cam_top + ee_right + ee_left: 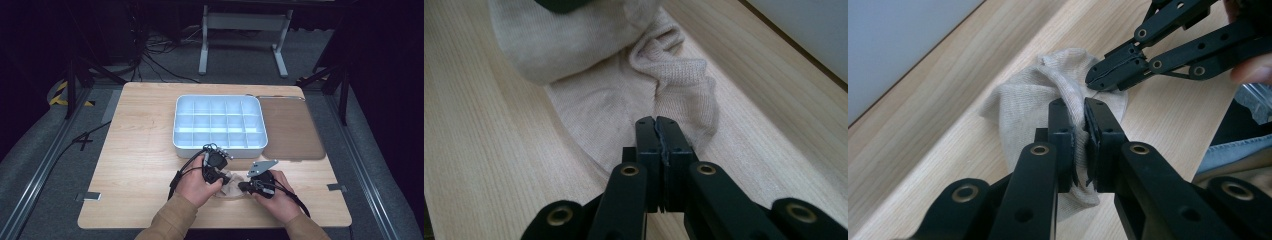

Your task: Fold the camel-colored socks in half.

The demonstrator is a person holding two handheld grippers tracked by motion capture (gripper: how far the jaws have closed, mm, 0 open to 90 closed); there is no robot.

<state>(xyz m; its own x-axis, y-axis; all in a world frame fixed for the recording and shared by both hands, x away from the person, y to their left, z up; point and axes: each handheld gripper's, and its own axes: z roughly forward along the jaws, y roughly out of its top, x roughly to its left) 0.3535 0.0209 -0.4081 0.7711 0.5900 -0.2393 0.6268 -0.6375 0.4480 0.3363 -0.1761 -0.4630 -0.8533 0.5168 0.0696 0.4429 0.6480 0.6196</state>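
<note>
Light wood-grain table [140, 150], rectangular, rounded corners. White compartment tray [220, 145] on it, centre-far, many small cells. Brown flat mat [292, 130] just beside tray's right side, reaching toward table's right edge. Beige knit sock [1023, 105], bunched and folded, lies on bare wood near front edge, short of tray.

Both grippers [231, 181] at beige sock [231, 190]
</note>
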